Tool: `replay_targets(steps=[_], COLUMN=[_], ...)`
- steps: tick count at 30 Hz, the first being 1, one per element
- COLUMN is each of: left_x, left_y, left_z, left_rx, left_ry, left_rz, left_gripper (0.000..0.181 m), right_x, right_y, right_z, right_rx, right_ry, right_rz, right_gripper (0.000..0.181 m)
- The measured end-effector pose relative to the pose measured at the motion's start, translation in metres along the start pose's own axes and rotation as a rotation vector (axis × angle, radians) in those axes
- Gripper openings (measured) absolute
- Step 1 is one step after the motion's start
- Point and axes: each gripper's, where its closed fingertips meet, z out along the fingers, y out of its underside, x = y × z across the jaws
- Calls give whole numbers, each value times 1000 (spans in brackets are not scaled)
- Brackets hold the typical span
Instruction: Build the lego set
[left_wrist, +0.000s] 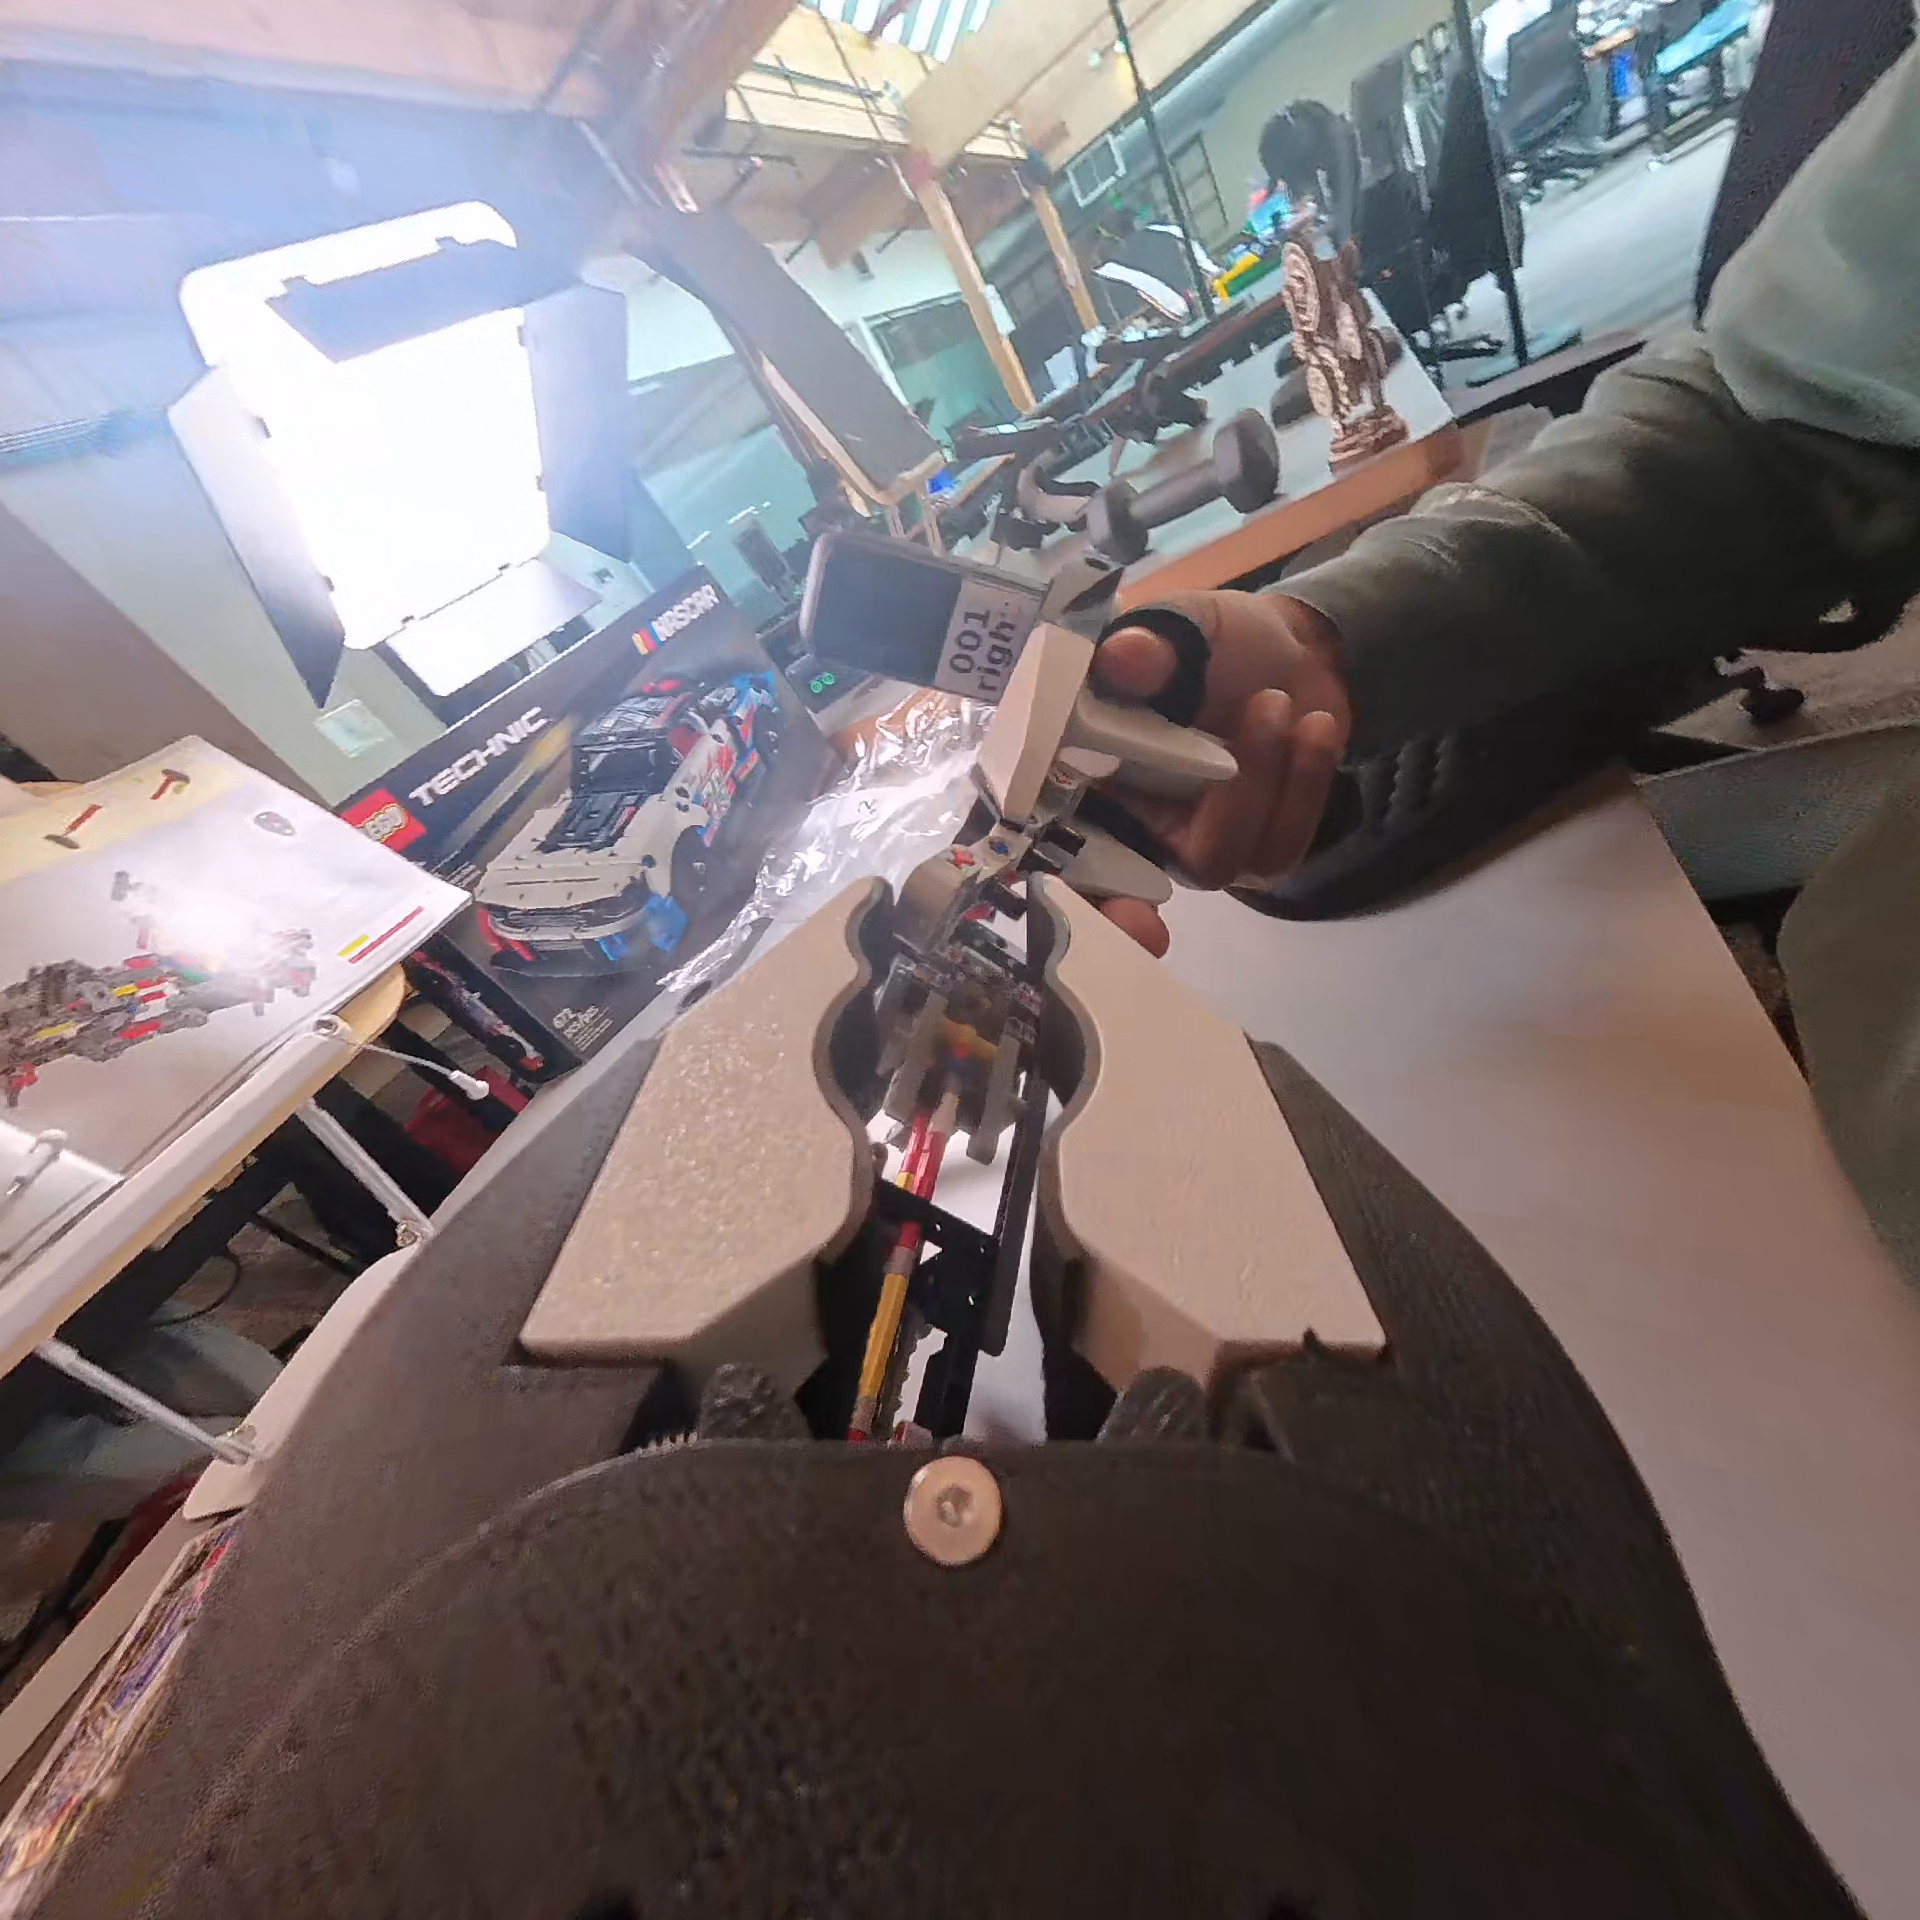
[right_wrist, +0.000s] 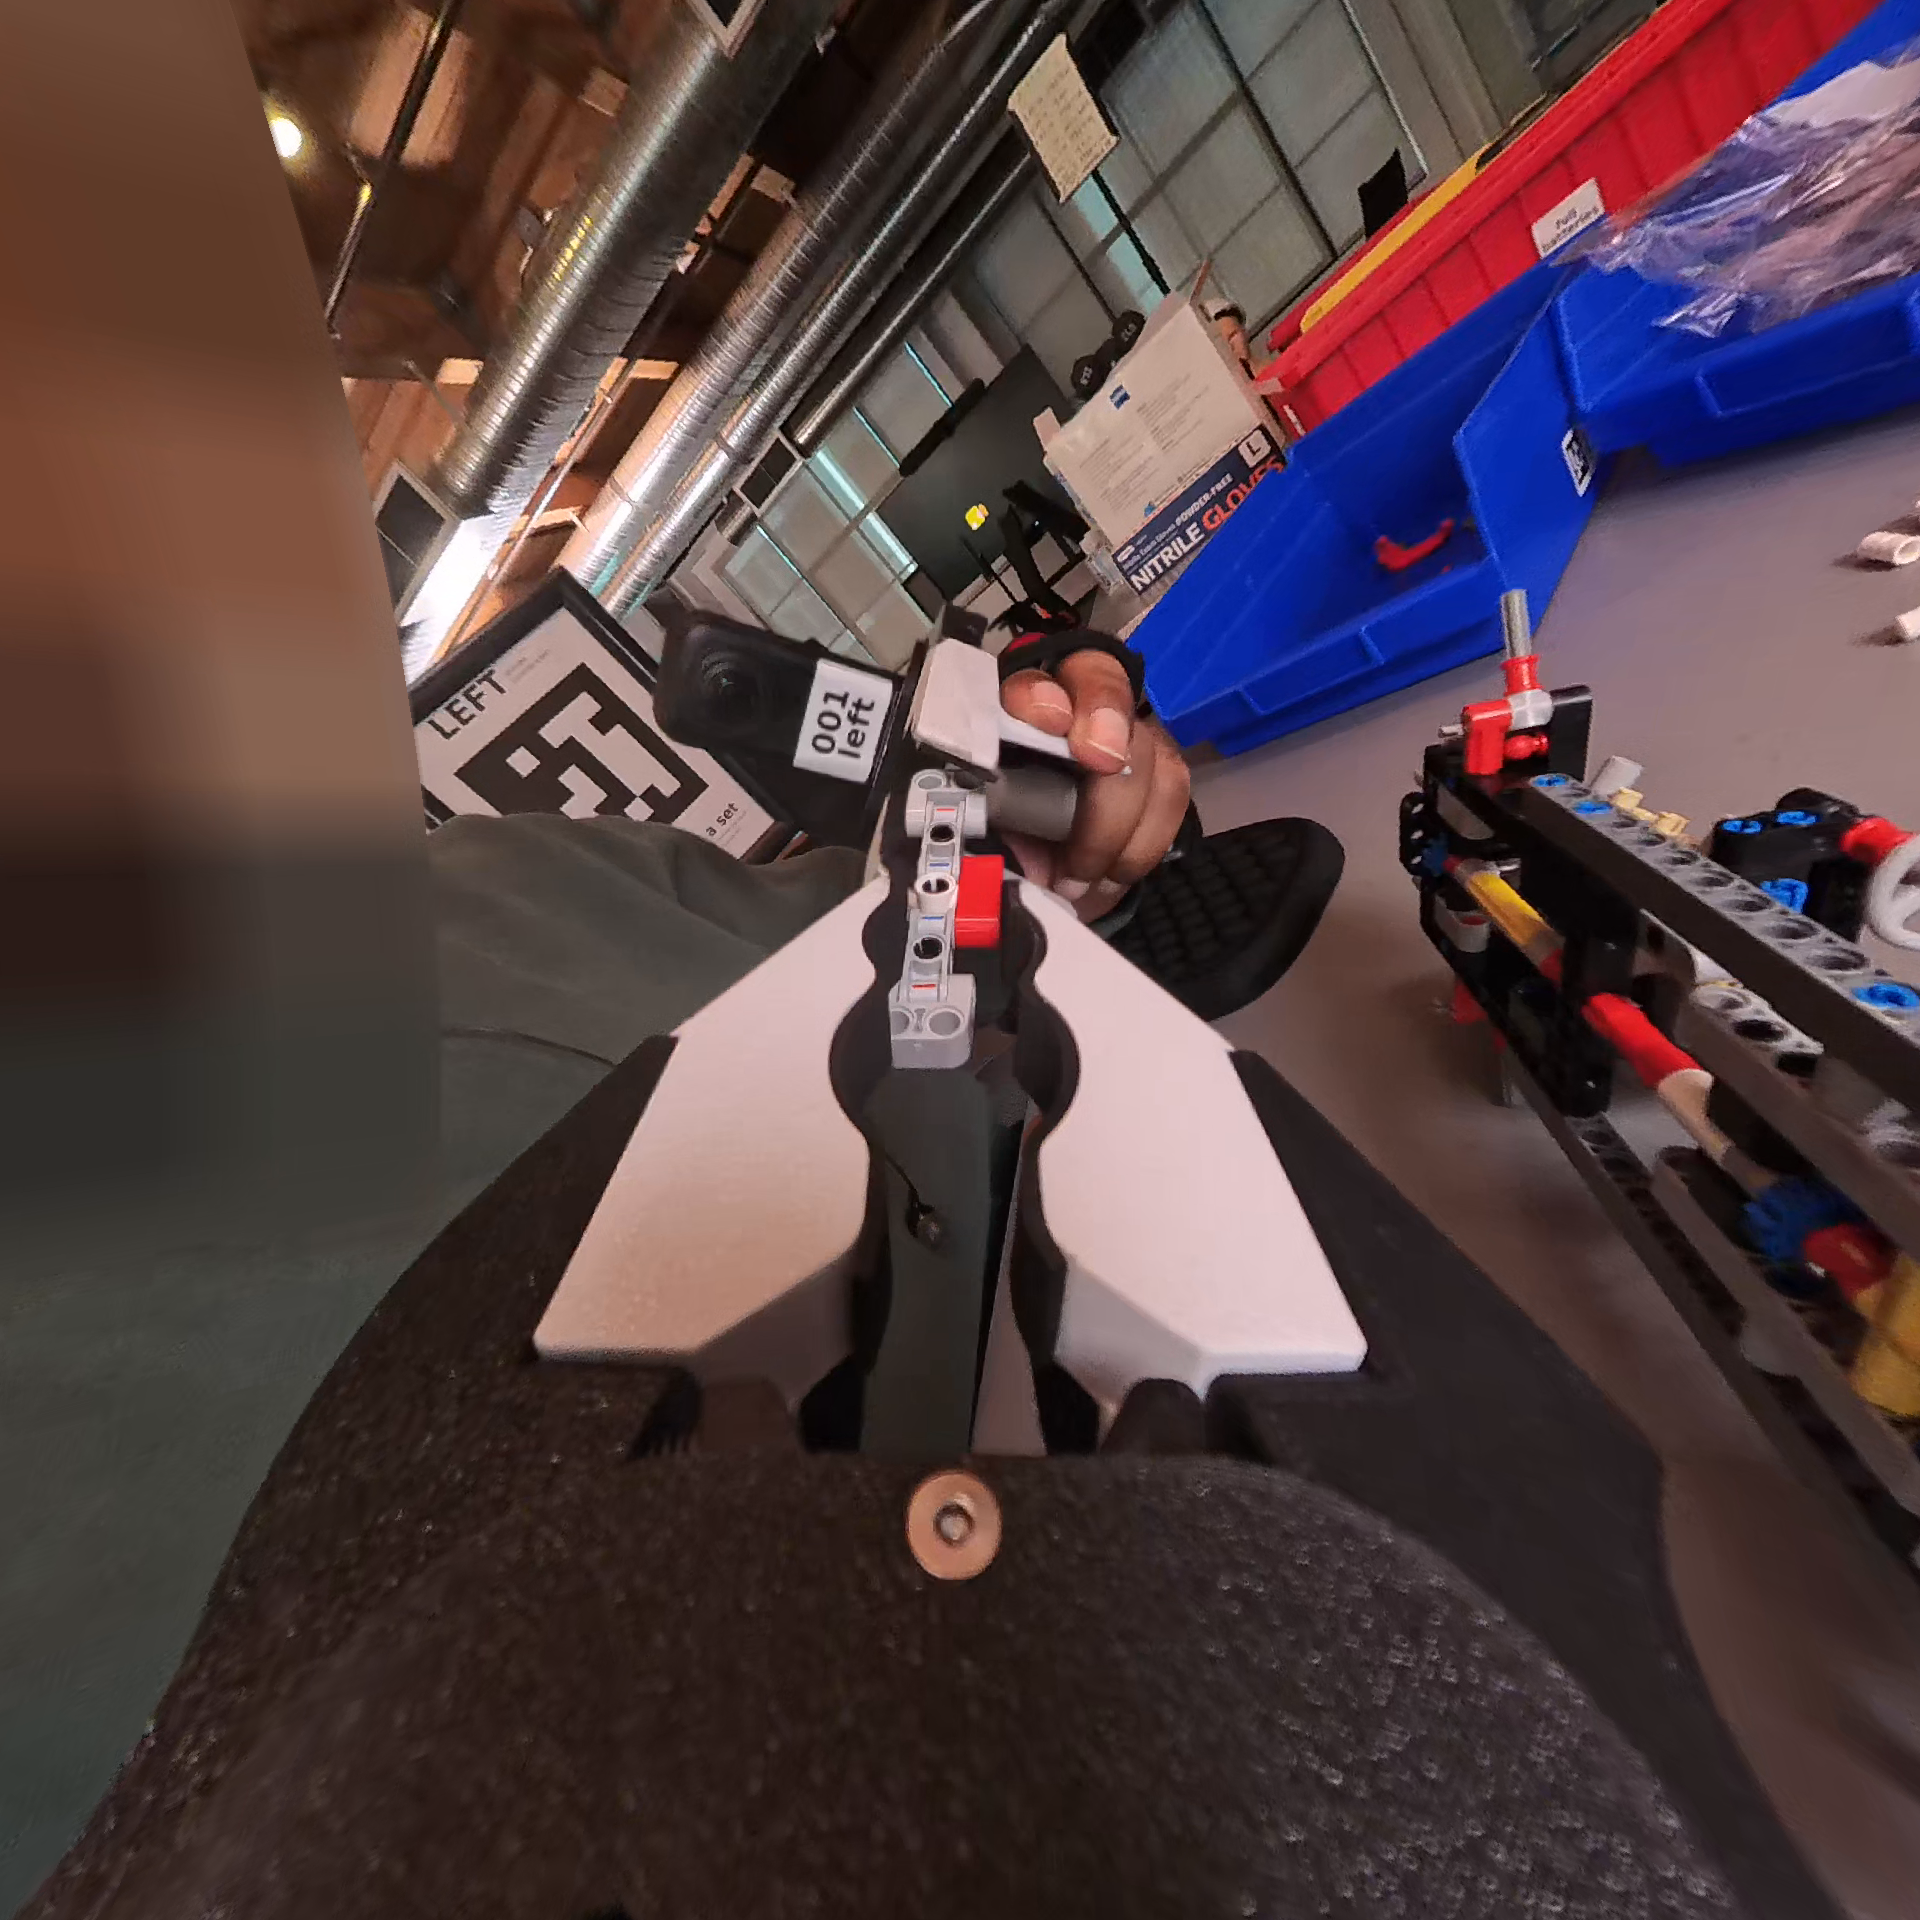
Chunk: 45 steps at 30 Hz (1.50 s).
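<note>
- Closest in, the right tongs (right_wrist: 951, 914) are clamped on a grey lego beam (right_wrist: 930, 935) with a red piece (right_wrist: 979, 914) on its side; the beam stands out past the fingertips, lifted off the tabletop (right_wrist: 1351, 1039)
- Just beyond the beam's far end sit the left tongs (right_wrist: 951, 727), facing the right ones and held by a hand (right_wrist: 1101, 790)
- From the left wrist view, the left tongs' jaws stand close together with a narrow gap; whether they pinch anything I cannot tell
- Through that gap shows the lego chassis (left_wrist: 956, 1039), a long black frame with a red and yellow axle along it
- In the right wrist view the chassis lies on the tabletop to the right of the right tongs, apart from both tools
- A second hand (left_wrist: 1247, 748) grips the right tool, its dark sleeve reaching off to the right
- Behind the tools lies a crumpled clear plastic bag (left_wrist: 873, 821)
- Left of the bag lies the set's box (left_wrist: 623, 810), and further left an open instruction booklet (left_wrist: 187, 935)
- Farther back on the tabletop sit blue bins (right_wrist: 1351, 582), a red bin (right_wrist: 1507, 208) and a glove box (right_wrist: 1164, 457)
- Farthest off, a bright studio light (left_wrist: 395, 436) glows behind the box
</note>
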Motion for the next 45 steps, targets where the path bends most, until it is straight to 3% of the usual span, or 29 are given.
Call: replay_targets(steps=[8, 11, 14, 18, 20, 25, 35, 39, 45], left_x=[-10, -11, -16, -20, -20, -19, -7, -4, -8], left_y=[-9, -11, -11, -10, -10, -11, -8, -2, 3], left_z=[-3, -3, -6, -8, -8, -11, -25, -22, -17], left_rx=[61, 79, 86, 105, 112, 118, -1, -60, -31], left_ry=[-125, -119, -118, -104, -97, -88, 184, 208, 135], left_rz=[-140, -172, -227, -290, -307, -309, -136, -42, -91], left_gripper=[23, 23, 23, 23, 23, 23, 28, 8, 6], right_x=[-10, -18, -31, -16, -13, -7, -4, 0, 2], right_y=[-20, -24, -29, -18, -19, -16, 1, 2, -4], right_z=[-3, -7, -18, -19, -15, -9, -6, -4, -9], right_rx=[49, 37, 2, -191, -202, -237, -274, -289, -244], right_ry=[61, 61, 105, 348, 407, 427, 340, 362, 367], right_rz=[-181, -249, -507, -977, -1110, -1187, -1173, -1219, -1185], right_gripper=[14, 27, 30, 30, 18, 5, 5, 5, 5])
